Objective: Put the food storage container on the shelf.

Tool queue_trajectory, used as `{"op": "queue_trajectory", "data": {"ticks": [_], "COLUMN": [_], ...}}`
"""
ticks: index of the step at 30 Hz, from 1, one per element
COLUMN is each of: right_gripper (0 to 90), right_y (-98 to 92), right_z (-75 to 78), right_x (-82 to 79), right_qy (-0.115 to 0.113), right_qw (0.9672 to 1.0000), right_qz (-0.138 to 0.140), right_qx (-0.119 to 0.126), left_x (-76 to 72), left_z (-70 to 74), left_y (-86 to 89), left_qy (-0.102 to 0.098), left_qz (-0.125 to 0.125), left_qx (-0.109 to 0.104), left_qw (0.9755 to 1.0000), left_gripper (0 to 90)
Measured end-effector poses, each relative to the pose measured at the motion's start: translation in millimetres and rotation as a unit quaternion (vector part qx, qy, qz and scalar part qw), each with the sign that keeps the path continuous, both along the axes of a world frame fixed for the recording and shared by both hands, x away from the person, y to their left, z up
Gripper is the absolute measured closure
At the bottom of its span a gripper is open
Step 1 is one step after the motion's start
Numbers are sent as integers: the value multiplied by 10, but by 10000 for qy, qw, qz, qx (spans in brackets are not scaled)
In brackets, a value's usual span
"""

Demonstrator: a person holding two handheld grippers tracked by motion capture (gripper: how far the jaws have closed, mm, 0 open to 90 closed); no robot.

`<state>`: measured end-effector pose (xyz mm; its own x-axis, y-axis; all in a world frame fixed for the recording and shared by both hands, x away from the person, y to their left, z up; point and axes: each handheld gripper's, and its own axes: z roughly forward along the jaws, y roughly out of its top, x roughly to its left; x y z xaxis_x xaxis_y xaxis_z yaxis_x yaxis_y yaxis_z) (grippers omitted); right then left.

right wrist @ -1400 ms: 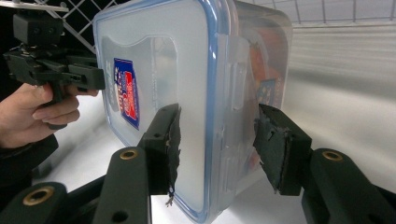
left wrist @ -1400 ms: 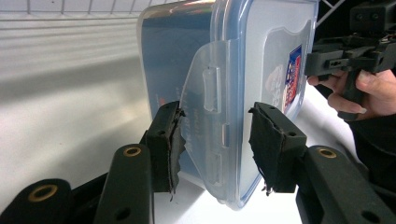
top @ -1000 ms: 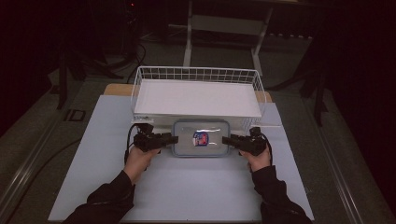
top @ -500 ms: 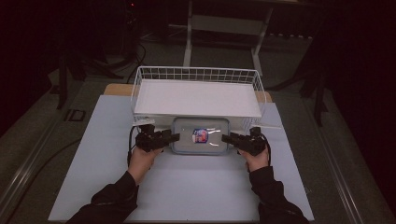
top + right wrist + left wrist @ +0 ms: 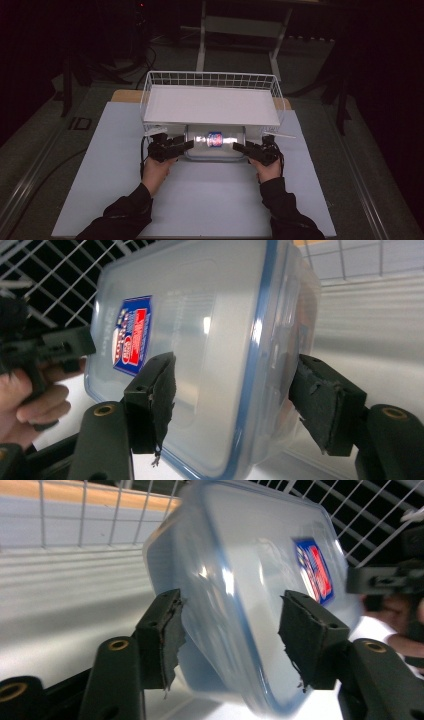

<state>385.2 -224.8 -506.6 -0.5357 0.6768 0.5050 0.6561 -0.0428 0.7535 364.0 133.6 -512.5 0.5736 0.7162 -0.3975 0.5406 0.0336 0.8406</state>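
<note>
At nine o'clock the left gripper (image 5: 184, 145) clamped one end of the clear container (image 5: 215, 142); at three o'clock the right gripper (image 5: 241, 147) pinched the other. Held at the wire basket (image 5: 150, 95)'s six-o'clock edge, it looked carried, not yet placed.

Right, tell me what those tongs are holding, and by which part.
Both hold one clear lidded plastic container. The left tongs clamp its left end, the right tongs its right end, each with one jaw on the lid and one underneath.
</note>
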Motion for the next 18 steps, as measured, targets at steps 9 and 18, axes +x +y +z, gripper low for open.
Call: {"op": "queue_trajectory", "data": {"ticks": [9,18], "right_gripper": [241,208], "right_y": [32,82], "right_z": [-66,68], "right_x": [22,-13], "right_qy": [325,-2], "right_qw": [9994,9986], "right_qz": [-105,-184], "right_qx": [62,-499], "left_x": [62,42], "left_z": [-65,-19], "left_y": [-44,-41], "left_qy": [291,269], "left_qz": [-9,15], "left_qx": [-160,-139], "left_qw": [9994,9995], "left_gripper": [387,332]}}
